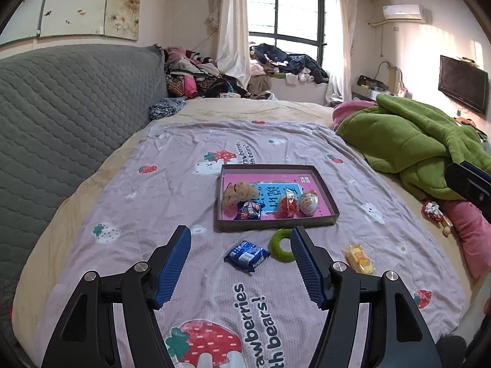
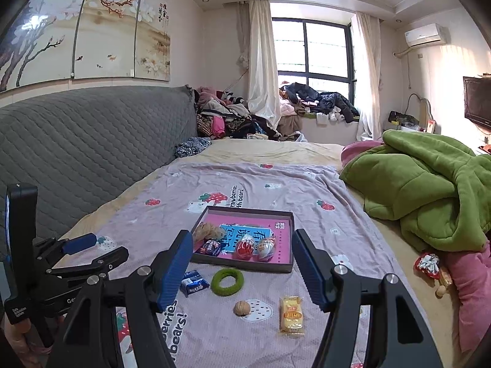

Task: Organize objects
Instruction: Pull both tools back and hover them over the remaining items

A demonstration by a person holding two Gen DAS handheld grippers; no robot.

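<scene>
A shallow brown box with a pink floor [image 1: 333,207] [image 2: 290,242] lies on the bed sheet. It holds a tan plush toy [image 1: 236,193], a dark snack packet [image 1: 249,210], a red egg [image 1: 288,205] and a white egg [image 1: 309,203]. In front of the box lie a blue snack packet [image 1: 247,256] [image 2: 193,282], a green ring [image 1: 280,245] [image 2: 227,281], a yellow wrapped cake [image 1: 360,259] [image 2: 292,314] and a walnut [image 2: 241,308]. My left gripper [image 1: 241,265] is open and empty above the blue packet. My right gripper [image 2: 241,271] is open and empty above the ring.
A green blanket [image 1: 414,144] [image 2: 429,190] and pink bedding [image 2: 469,291] lie on the right. A small red ornament [image 1: 432,210] [image 2: 428,263] lies by them. A grey quilted headboard [image 1: 61,116] runs along the left. Clothes are piled by the window [image 1: 285,18].
</scene>
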